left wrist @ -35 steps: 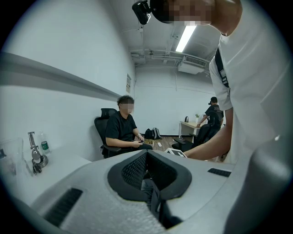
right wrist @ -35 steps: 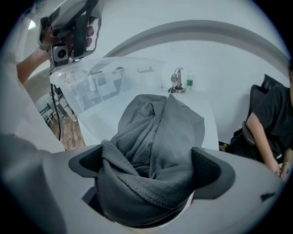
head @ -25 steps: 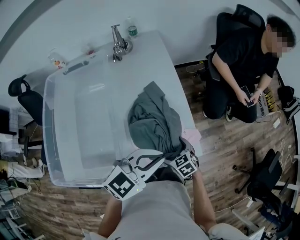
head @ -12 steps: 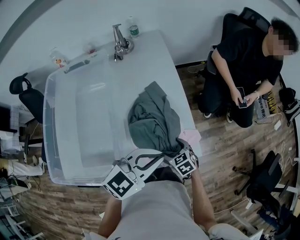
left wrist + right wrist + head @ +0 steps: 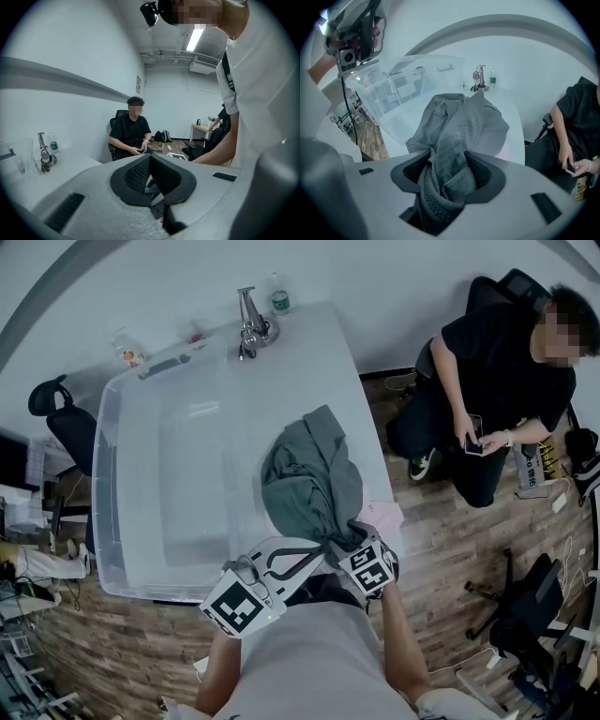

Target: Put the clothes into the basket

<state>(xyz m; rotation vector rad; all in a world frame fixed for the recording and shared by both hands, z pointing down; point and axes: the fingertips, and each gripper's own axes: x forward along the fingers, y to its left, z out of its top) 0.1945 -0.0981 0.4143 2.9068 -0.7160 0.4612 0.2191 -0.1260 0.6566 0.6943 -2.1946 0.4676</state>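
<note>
A grey garment (image 5: 309, 479) lies in a heap on the white table (image 5: 323, 362), just right of the clear plastic basket (image 5: 103, 474). My right gripper (image 5: 339, 542) is at the garment's near end. In the right gripper view its jaws have just been closing, and the pads now press bunched grey fabric (image 5: 459, 122) between them at the right gripper (image 5: 447, 171). My left gripper (image 5: 309, 557) sits beside it at the table's near edge. Its jaws stand together in the left gripper view (image 5: 151, 176), with nothing held. The basket looks empty.
A pink item (image 5: 384, 515) peeks out from under the garment at the table's right edge. A metal fixture (image 5: 250, 329) and a bottle (image 5: 280, 298) stand at the far end. A seated person (image 5: 497, 381) is to the right, and office chairs (image 5: 525, 615) stand on the wooden floor.
The garment's near end has gathered tighter at my right gripper. Both grippers have stayed where they were. The seated person has shifted a leg.
</note>
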